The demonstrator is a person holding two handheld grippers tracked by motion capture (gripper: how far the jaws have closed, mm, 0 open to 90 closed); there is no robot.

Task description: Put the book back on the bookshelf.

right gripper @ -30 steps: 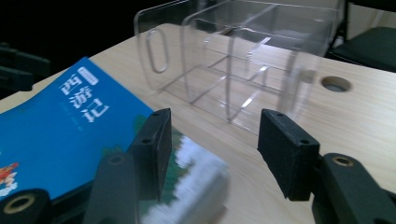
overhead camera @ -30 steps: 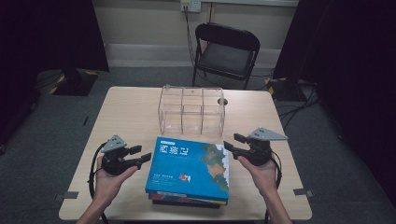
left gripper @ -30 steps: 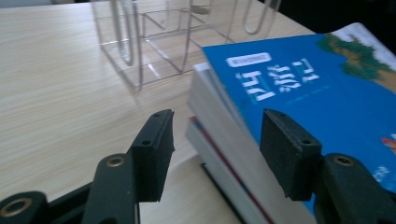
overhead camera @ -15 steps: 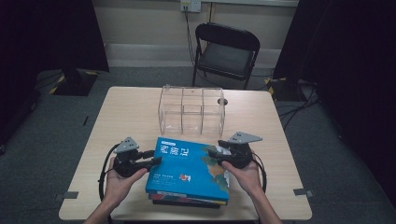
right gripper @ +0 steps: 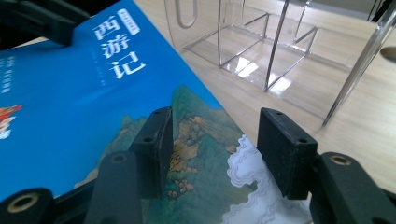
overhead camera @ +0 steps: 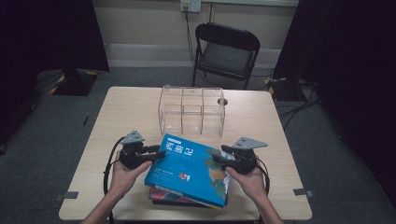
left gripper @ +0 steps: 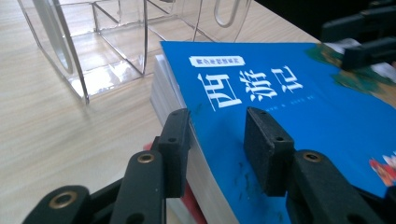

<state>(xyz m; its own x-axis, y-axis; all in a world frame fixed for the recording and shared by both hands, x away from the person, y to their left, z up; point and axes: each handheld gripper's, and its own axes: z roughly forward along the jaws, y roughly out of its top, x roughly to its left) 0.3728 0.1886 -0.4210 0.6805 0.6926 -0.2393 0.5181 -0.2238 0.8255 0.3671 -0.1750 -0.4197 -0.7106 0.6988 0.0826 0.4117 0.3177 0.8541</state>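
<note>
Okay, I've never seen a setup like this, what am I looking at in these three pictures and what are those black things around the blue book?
A person sits at a wooden table and holds a hand-held tool with two black jaws in each hand. The high view looks down from above: the left gripper and the right gripper sit at opposite edges of a blue book, which tops a small stack of books. Behind it stands a clear plastic organizer with compartments. The other two pictures come from cameras riding on the grippers. In the left gripper view, the open jaws straddle the blue book's edge. In the right gripper view, the open jaws reach over its illustrated corner. Nothing is clamped yet.
</note>
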